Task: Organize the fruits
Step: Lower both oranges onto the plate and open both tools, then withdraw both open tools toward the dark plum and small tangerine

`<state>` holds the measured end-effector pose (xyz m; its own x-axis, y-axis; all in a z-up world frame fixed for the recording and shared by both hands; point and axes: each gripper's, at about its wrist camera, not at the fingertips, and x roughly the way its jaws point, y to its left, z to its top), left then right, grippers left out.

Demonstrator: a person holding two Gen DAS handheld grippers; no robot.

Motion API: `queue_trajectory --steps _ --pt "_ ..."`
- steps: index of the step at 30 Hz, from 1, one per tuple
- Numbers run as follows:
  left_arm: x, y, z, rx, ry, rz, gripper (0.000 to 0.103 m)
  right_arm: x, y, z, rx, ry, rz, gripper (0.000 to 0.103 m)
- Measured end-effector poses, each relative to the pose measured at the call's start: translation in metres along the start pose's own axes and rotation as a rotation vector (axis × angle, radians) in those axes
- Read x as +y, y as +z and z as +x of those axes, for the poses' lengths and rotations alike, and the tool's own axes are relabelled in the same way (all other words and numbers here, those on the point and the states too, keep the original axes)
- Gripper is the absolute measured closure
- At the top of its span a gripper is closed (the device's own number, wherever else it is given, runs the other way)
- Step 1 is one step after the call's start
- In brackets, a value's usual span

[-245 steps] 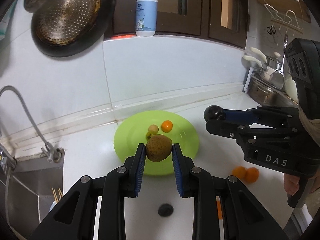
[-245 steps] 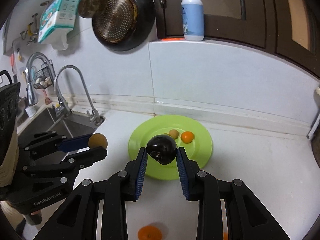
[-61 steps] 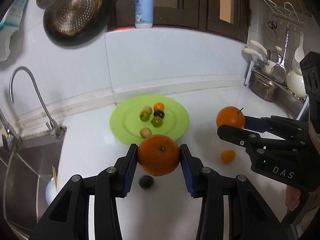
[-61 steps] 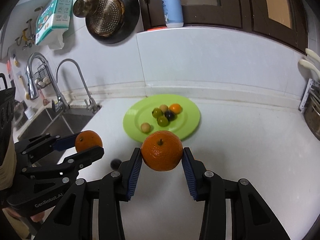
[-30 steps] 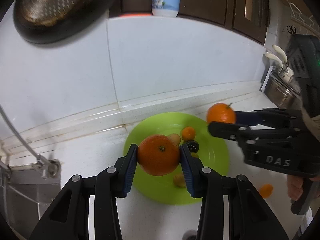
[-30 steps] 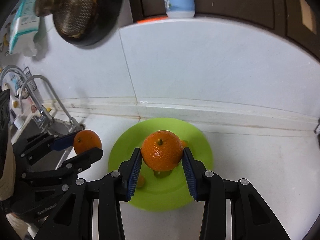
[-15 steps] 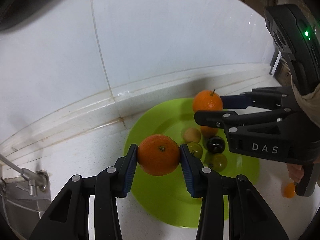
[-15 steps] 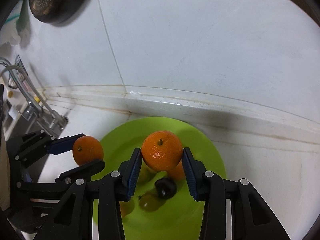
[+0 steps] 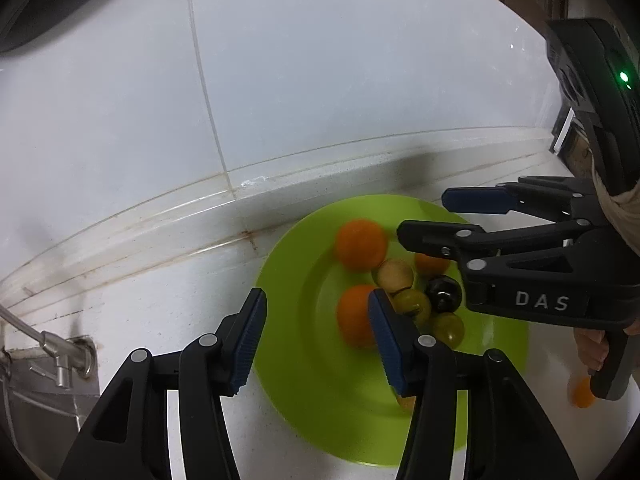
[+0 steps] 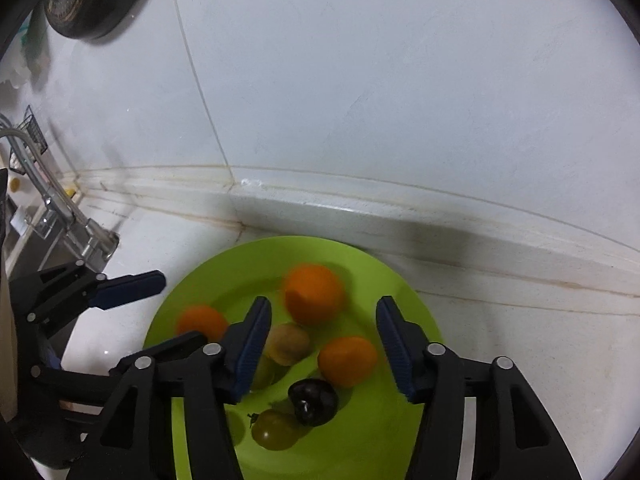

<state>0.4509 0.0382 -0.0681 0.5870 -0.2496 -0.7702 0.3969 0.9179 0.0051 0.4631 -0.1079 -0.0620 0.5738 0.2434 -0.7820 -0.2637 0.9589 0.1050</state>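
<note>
Both oranges, clamped between the pads half a second ago, are now out of the grip and blurred on the green plate (image 9: 304, 380).

Left wrist view: the left gripper (image 9: 316, 336) has its jaws opening, nothing pressed; its orange (image 9: 354, 316) lies on the plate against the right pad's far side. The other orange (image 9: 360, 244) sits at 12 o'clock from it. The right gripper (image 9: 436, 216) hangs at 2 o'clock, jaws apart.

Right wrist view: the right gripper (image 10: 322, 344) is opening, with its orange (image 10: 314, 294) free beyond the pads. A dark plum (image 10: 312, 400) lies at 6 o'clock of it.
</note>
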Motion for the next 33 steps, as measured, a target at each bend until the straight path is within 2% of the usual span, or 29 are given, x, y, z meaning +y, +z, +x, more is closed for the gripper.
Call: queue_trajectory --steps 8,24,33 --pt "-0.003 -0.003 -0.021 -0.023 0.047 -0.001 0.049 0.003 -0.008 -0.025 -0.032 -0.021 -0.013 0.047" --pt "-0.012 -0.015 -0.082 -0.072 0.069 -0.046 0.046 0.022 -0.025 -0.086 -0.112 -0.052 -0.034 0.047" --pt "-0.026 -0.036 -0.127 -0.124 0.109 -0.040 0.034 0.035 -0.048 -0.136 -0.176 -0.091 -0.025 0.047"
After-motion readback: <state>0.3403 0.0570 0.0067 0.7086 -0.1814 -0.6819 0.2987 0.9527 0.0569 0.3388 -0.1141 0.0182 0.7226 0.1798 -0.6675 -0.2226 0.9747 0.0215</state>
